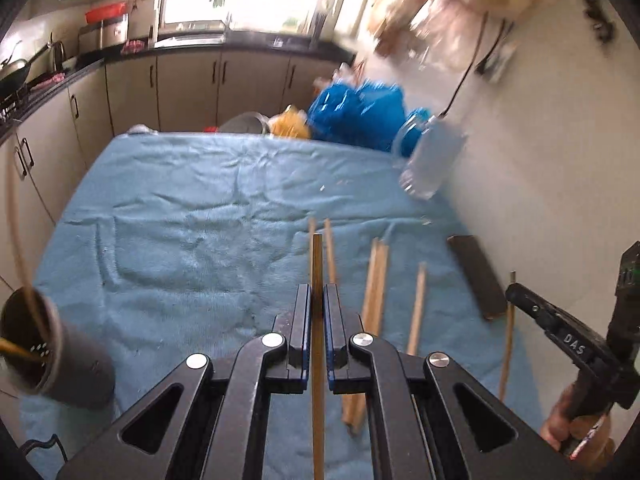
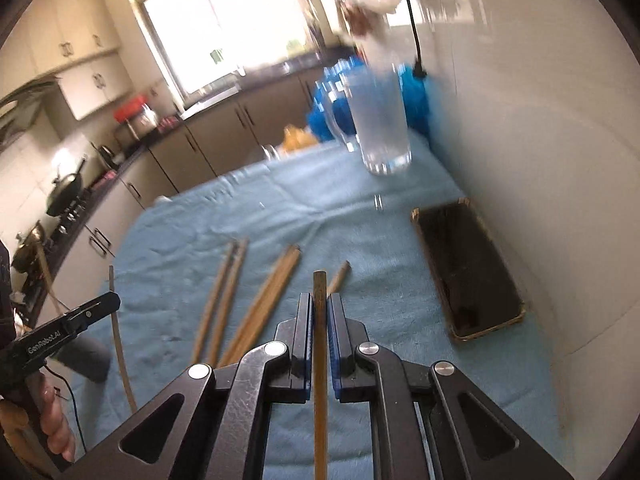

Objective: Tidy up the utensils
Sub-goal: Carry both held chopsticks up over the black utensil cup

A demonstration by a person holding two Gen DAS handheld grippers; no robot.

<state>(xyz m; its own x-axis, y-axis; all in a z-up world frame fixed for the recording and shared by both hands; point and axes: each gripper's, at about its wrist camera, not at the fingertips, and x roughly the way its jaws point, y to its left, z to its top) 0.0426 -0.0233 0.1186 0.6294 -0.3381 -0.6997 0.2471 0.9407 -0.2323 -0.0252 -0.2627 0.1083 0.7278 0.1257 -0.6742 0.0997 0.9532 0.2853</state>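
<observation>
Utensils = wooden chopsticks plus a dark cylindrical holder.

One chopstick [image 1: 317, 320] is clamped between the left gripper [image 1: 317, 300] fingers, running along the finger axis, tip past the fingertips. Second chopstick [image 2: 320, 344] is pinched the same way in the right gripper [image 2: 319, 308].

Loose chopsticks [image 2: 256, 304] lie flat on the blue cloth, ahead-left of the right gripper, roughly parallel, fanned.

Holder [image 1: 48, 352] sits far left of the left gripper, tilted in view, one stick inside.

Left claw [image 1: 317, 312] clamped on chopstick [image 1: 318, 360]; right claw [image 2: 319, 320] clamped on second chopstick [image 2: 320, 360].
</observation>
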